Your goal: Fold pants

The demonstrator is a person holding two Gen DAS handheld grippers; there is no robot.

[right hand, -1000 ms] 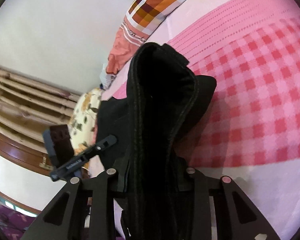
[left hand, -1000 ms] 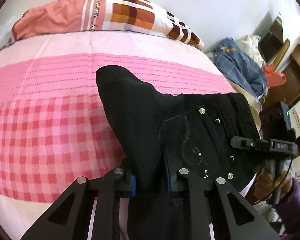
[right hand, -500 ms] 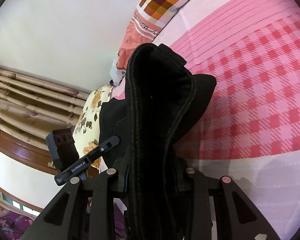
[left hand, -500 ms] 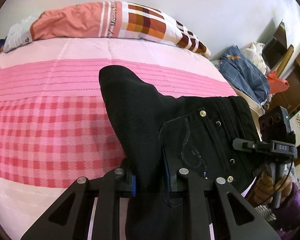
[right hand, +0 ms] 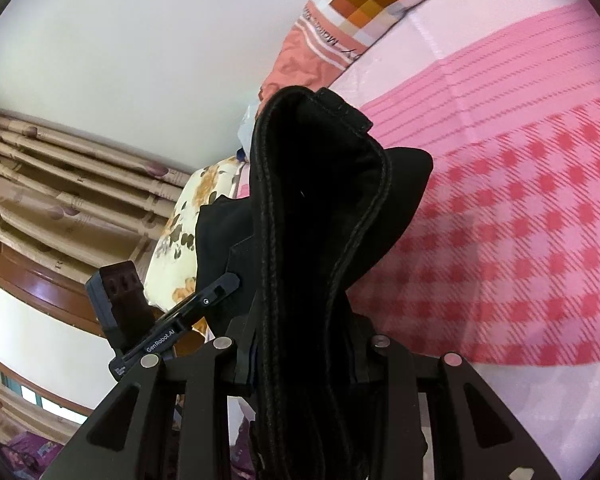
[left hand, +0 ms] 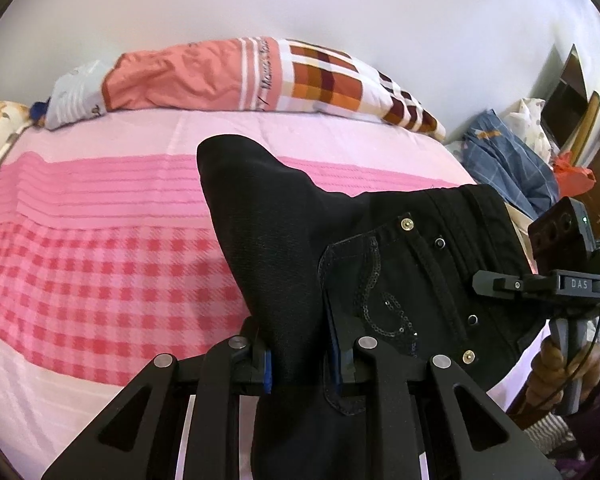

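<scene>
A pair of black pants (left hand: 400,264) hangs in the air above a bed, pinched at two places by hand-held tools: the left gripper (left hand: 300,354) is pressed together on a bunched fold of the fabric beside a sequin-trimmed back pocket (left hand: 376,300), while the right gripper (right hand: 304,356) clamps a thicker wad that includes the stitched waistband (right hand: 320,184), its jaws held somewhat apart by the bulk of cloth between them. In the left wrist view the right tool appears at the far edge of the waistband with a hand (left hand: 556,364) on its grip, which suggests the garment is stretched between the two holds so it can be carried flat and laid down rather than dropped in a heap. The pants are clear of the pink checked bedsheet (left hand: 100,264), which offers broad bare ground directly beneath and ahead, so the fold looks barely begun. Limits to that room lie around the edges: a rolled patchwork quilt (left hand: 268,76) runs along the wall at the head of the bed, a floral pillow (right hand: 188,220) sits at one side near a pleated curtain (right hand: 60,184), and a heap of blue clothing (left hand: 508,156) crowds the opposite side by dark wooden furniture (left hand: 572,92). How much leg fabric trails below the grippers cannot be told, since it drops out of both views.
</scene>
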